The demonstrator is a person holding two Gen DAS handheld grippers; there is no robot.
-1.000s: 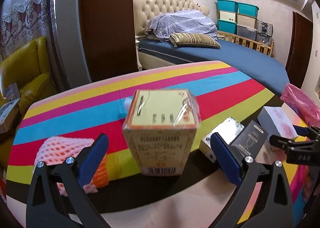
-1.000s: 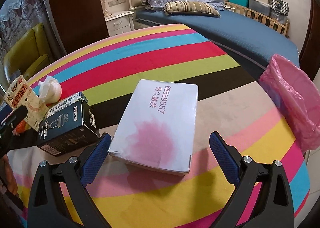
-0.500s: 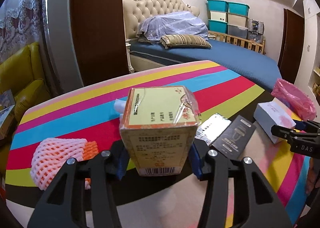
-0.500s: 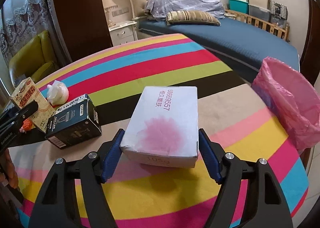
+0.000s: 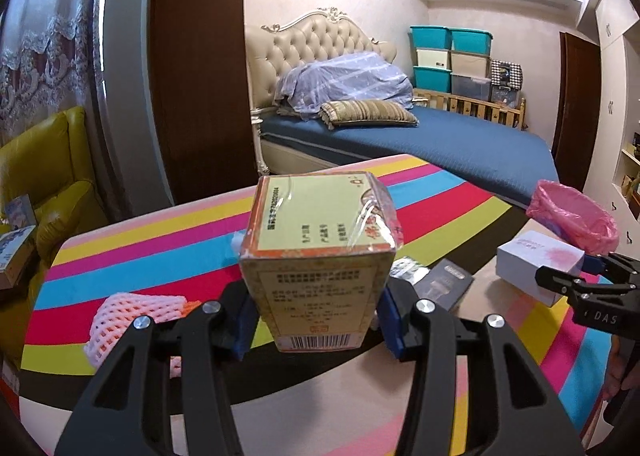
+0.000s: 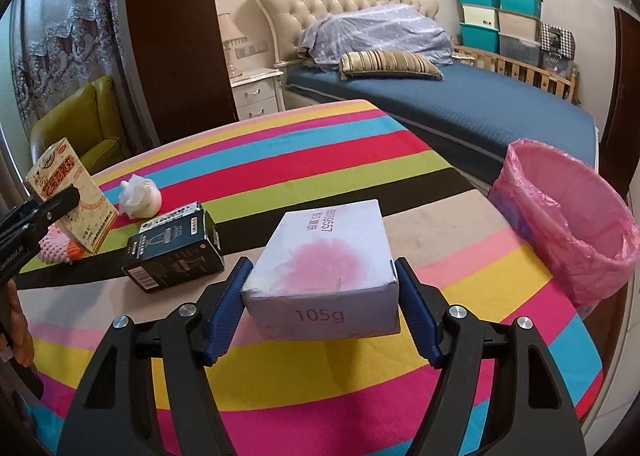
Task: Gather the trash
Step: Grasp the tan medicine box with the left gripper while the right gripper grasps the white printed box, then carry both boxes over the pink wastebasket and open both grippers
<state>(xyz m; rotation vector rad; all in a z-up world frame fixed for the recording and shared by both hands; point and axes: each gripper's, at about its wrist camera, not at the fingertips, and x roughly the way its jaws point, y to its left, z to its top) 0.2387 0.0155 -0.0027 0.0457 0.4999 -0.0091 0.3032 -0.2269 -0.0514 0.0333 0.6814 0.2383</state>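
- Striped table (image 6: 320, 144) fills the lower frame; pink-lined bin (image 6: 568, 232) sits at right edge, still empty as far as I can see.
- White box (image 6: 324, 272), centre frame: my right gripper (image 6: 322, 308), wide apart a second ago, now clamps its sides.
- Yellow carton (image 5: 320, 256), centre of left view: left gripper (image 5: 316, 320) likewise clamped, carton lifted.
- Both pieces secured; bin drop next, I judge.
- Black box (image 6: 176, 252), foam net (image 5: 136, 316) remain.

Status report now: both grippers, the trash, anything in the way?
Left gripper shut on yellow carton. Right gripper shut on white box. Pink-lined bin open at right; nothing between.
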